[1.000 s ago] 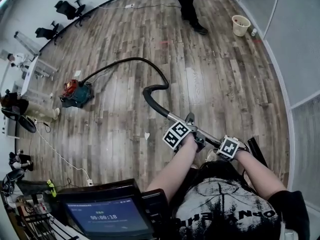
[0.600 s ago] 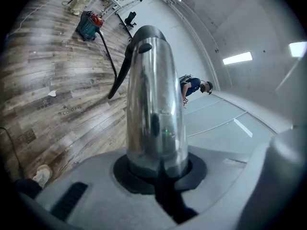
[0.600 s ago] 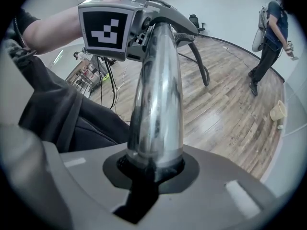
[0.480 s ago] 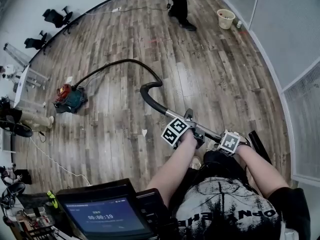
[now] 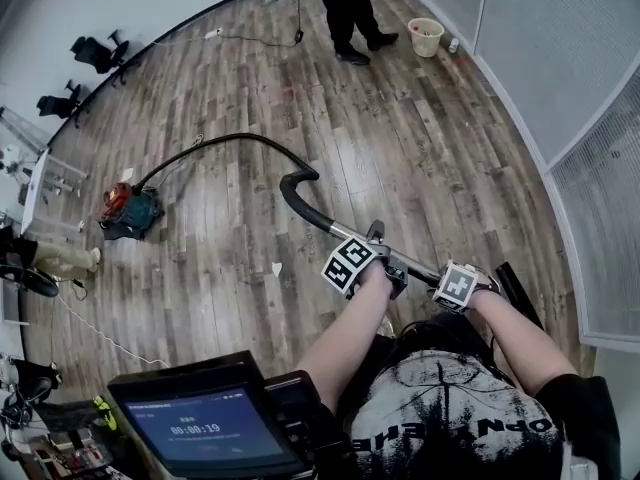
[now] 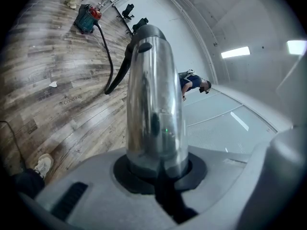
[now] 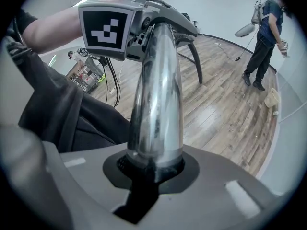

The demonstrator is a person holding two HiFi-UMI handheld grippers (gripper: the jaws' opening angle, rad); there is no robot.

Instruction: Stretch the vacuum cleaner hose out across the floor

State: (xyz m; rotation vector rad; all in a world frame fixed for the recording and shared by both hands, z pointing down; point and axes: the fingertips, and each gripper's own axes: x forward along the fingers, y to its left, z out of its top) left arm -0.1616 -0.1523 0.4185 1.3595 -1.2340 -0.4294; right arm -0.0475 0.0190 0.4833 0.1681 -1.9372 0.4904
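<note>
Left claw: the left gripper (image 6: pixel 158 169) is pinched round the metal wand (image 6: pixel 153 104), which rises straight out from between its jaws; in the head view it (image 5: pixel 385 270) sits on the wand ahead of the other gripper.
Right claw: the right gripper (image 7: pixel 153 169) is clamped on the same metal wand (image 7: pixel 156 95), nearer the person's body, with the left gripper's marker cube (image 7: pixel 105 28) up the tube ahead of it; in the head view it (image 5: pixel 462 288) is close to the wand's black near end.
Wand: held off the floor (image 5: pixel 440 168), slanting from the person's lap up and left to the hose joint.
Hose: the black hose (image 5: pixel 250 140) hooks up from the wand's end, then curves in one long arc over the middle of the floor toward its left edge.
Vacuum cleaner: the vacuum cleaner (image 5: pixel 125 211) stands near the floor's left edge, with the hose running into it.
Scrap: a small white scrap (image 5: pixel 277 268) lies on the boards between the wand and the vacuum cleaner.
Far edge: a person in dark clothes (image 5: pixel 345 8) stands there, and a pale bucket (image 5: pixel 427 36) sits in the far right corner by the wall.
Near edge: a lit screen (image 5: pixel 205 430) is at the bottom left.
</note>
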